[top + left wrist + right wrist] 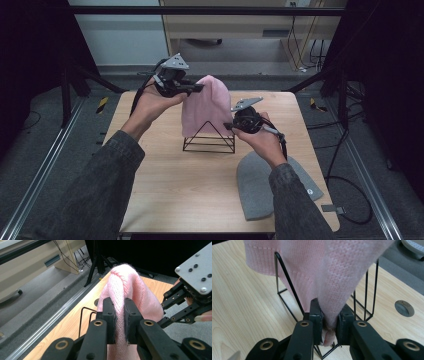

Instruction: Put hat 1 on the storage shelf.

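Wooden table (165, 190): both grippers' jaws clamp pink beanie (205, 107) over wire stand (209, 142).

The person is wearing dark grey denim-like sleeves reaching down to both wrists. The left claw (199, 88) is showing a black linked frame topped by a grey three-cornered plate with small dark screws, and a black cable is trailing from it. The right claw (228, 126) is wearing the same grey plate and black body. Seen close, the jaws are carrying brass-ringed pivot holes and dark, slightly frayed pads (112, 322).
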Available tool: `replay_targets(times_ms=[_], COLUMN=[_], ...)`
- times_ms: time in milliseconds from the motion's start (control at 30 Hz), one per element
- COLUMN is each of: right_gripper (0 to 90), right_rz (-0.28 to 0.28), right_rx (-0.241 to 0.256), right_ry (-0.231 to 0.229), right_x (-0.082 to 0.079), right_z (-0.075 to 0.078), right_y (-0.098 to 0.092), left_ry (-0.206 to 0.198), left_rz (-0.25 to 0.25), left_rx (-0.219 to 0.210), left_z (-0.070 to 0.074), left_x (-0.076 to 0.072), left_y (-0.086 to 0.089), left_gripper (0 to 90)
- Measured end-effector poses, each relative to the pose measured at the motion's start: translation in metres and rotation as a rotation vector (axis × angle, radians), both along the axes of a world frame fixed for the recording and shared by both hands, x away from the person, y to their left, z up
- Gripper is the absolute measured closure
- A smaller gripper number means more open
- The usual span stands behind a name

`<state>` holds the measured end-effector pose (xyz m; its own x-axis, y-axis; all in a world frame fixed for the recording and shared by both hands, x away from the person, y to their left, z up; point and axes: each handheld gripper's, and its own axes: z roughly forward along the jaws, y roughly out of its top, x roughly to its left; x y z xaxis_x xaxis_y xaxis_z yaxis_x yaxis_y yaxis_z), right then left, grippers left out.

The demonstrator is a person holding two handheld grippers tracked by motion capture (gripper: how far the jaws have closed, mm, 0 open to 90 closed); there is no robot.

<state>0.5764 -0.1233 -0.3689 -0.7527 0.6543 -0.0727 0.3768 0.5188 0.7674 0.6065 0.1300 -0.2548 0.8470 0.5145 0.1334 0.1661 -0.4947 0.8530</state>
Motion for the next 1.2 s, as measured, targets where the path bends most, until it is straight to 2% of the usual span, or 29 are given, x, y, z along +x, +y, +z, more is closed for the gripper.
replay_targets(times_ms=[167, 300, 400, 500, 600, 900, 933, 1000, 1067, 1200], right_gripper=[76.3, 71.2, 62.2, 51.0, 45.9, 43.8, 43.8, 43.9, 44.1, 44.0], right_rz=[-0.01, -0.019, -0.024, -0.041, -0.067, -0.116, -0.124, -0.14, -0.156, -0.173], right_rx=[0.007, -0.01, -0.028, -0.049, -0.048, -0.06, -0.057, -0.063, -0.058, -0.078], right_ry=[0.014, 0.023, 0.033, 0.019, 0.003, 0.0, 0.004, 0.009, 0.018, 0.035], right_x=[0.0, 0.001, -0.001, -0.006, -0.012, -0.023, -0.023, -0.024, -0.027, -0.032], right_z=[-0.006, -0.009, -0.011, -0.01, -0.008, -0.007, -0.008, -0.009, -0.01, -0.015], right_y=[-0.002, -0.002, -0.001, -0.003, -0.011, -0.039, -0.043, -0.051, -0.058, -0.07], left_ry=[0.008, 0.011, 0.012, 0.016, 0.022, 0.041, 0.042, 0.052, 0.052, 0.073], left_rz=[-0.002, -0.006, -0.009, -0.005, -0.005, -0.013, -0.009, -0.006, -0.006, -0.006], left_rx=[-0.007, 0.002, 0.009, 0.022, 0.026, 0.058, 0.067, 0.058, 0.067, 0.094], left_z=[-0.005, -0.011, -0.014, -0.018, -0.023, -0.046, -0.049, -0.054, -0.059, -0.071], left_x=[-0.004, -0.008, -0.011, -0.013, -0.014, -0.018, -0.018, -0.018, -0.02, -0.023], left_y=[-0.001, -0.004, -0.005, -0.007, -0.009, -0.012, -0.012, -0.011, -0.01, -0.009], left_gripper=[81.8, 81.9, 81.9, 81.9, 81.9, 81.6, 81.5, 81.4, 81.3, 80.7])
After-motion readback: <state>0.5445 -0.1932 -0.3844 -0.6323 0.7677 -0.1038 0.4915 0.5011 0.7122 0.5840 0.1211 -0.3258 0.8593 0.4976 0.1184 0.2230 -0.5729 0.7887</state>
